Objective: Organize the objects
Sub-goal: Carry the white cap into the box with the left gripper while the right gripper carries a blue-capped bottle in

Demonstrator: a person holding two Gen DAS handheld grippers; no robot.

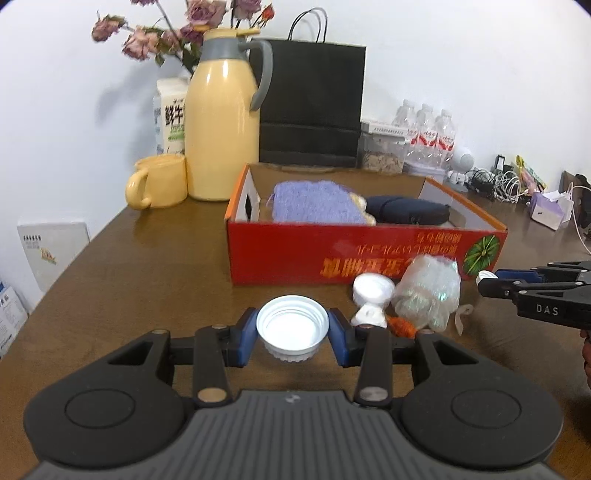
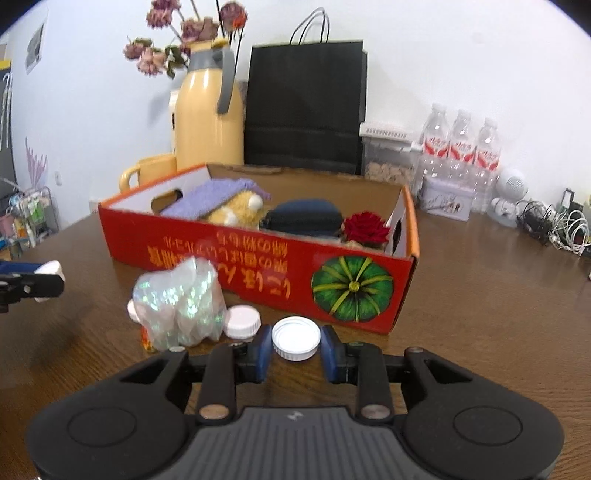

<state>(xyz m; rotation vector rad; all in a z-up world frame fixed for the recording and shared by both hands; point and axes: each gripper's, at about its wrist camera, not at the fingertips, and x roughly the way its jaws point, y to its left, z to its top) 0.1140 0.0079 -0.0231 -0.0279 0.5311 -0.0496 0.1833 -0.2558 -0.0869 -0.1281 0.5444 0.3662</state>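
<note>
My left gripper (image 1: 292, 334) clamps a light, stiff white cap (image 1: 292, 328); my right gripper (image 2: 296, 345) pinches another cap (image 2: 296, 338) by its ribbed rim before the red box (image 2: 258, 266).

This looks like a room in a home, or maybe a small informal office. A brown wooden table (image 2: 480, 295) stands against a plain white wall (image 1: 461, 74). On it are everyday household things: a yellow thermos jug (image 1: 221, 129) with a matching mug (image 1: 159, 181), dried roses (image 1: 177, 26), a milk carton (image 1: 170, 118), a black paper bag (image 1: 310, 103), water bottles (image 2: 461, 155) and tangled charging cables (image 2: 554, 225).
</note>
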